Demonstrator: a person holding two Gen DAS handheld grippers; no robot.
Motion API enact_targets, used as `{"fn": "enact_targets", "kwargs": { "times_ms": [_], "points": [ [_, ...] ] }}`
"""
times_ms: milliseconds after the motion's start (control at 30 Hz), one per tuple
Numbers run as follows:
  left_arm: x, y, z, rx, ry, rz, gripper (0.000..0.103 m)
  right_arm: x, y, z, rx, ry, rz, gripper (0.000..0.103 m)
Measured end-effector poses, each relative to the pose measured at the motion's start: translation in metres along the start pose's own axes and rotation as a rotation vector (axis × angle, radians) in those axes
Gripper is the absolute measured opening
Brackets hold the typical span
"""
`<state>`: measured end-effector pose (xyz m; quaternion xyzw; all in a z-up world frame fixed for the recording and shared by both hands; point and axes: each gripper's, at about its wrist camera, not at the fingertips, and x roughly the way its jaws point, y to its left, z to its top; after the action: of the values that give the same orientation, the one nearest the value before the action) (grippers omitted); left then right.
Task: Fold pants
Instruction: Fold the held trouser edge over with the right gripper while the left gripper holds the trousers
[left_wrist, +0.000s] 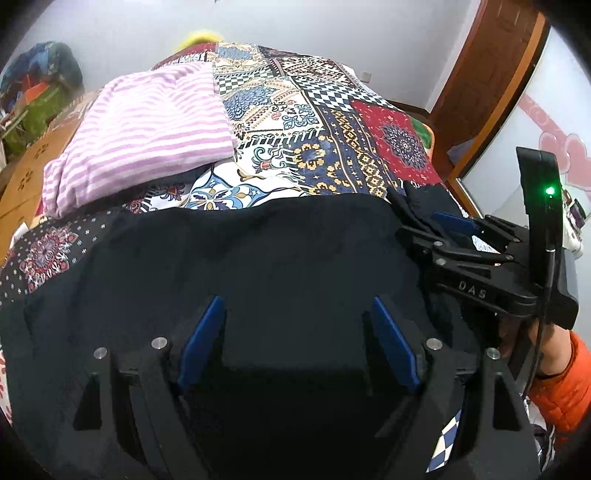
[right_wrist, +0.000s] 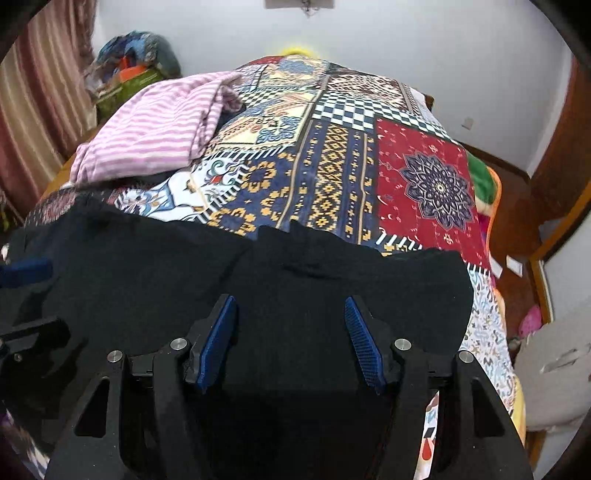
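The left gripper (left_wrist: 299, 339) and right gripper (right_wrist: 291, 339) both hover with jaws parted, grasping nothing, over black pants (left_wrist: 258, 251) spread along the bed's near edge. "DAS" is printed on the right gripper's body. Beyond, striped pink clothing (right_wrist: 155, 129) lies on the patchwork bedspread (right_wrist: 332, 155), toward its far left.
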<state>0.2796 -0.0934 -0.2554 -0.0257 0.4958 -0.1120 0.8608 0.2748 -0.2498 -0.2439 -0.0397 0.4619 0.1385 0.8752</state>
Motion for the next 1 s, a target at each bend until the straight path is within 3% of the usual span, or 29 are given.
{"fn": "enact_targets", "kwargs": {
  "times_ms": [33,100,167,200,367,600,833,933,1000],
  "points": [
    [0.001,0.002,0.000,-0.007,0.001,-0.005,0.082,0.000,-0.001,0.001,-0.003,-0.003,-0.009,0.038],
    [0.002,0.005,0.001,-0.021,0.004,-0.020,0.082,-0.004,-0.007,0.000,0.011,-0.008,0.022,0.032],
    [0.002,0.006,0.001,-0.025,0.004,-0.027,0.082,-0.013,-0.013,-0.003,0.029,-0.035,0.032,0.014],
    [0.002,0.006,0.001,-0.022,0.002,-0.024,0.082,-0.017,-0.016,-0.004,0.034,-0.049,0.023,0.012],
    [0.000,0.006,0.000,-0.013,-0.002,-0.024,0.082,-0.059,-0.049,-0.026,0.172,-0.145,0.052,0.010],
    [-0.002,0.000,0.002,-0.010,-0.003,-0.016,0.082,-0.102,-0.113,-0.089,0.451,-0.192,0.081,0.009],
    [-0.002,-0.018,0.005,0.024,0.007,0.002,0.082,-0.087,-0.152,-0.142,0.699,-0.157,0.209,0.009],
    [-0.003,-0.029,0.006,0.058,0.008,0.015,0.082,-0.077,-0.153,-0.150,0.772,-0.146,0.264,0.014],
    [-0.004,-0.036,0.006,0.081,0.003,0.026,0.082,-0.074,-0.159,-0.158,0.855,-0.154,0.356,0.023]
  ]
}}
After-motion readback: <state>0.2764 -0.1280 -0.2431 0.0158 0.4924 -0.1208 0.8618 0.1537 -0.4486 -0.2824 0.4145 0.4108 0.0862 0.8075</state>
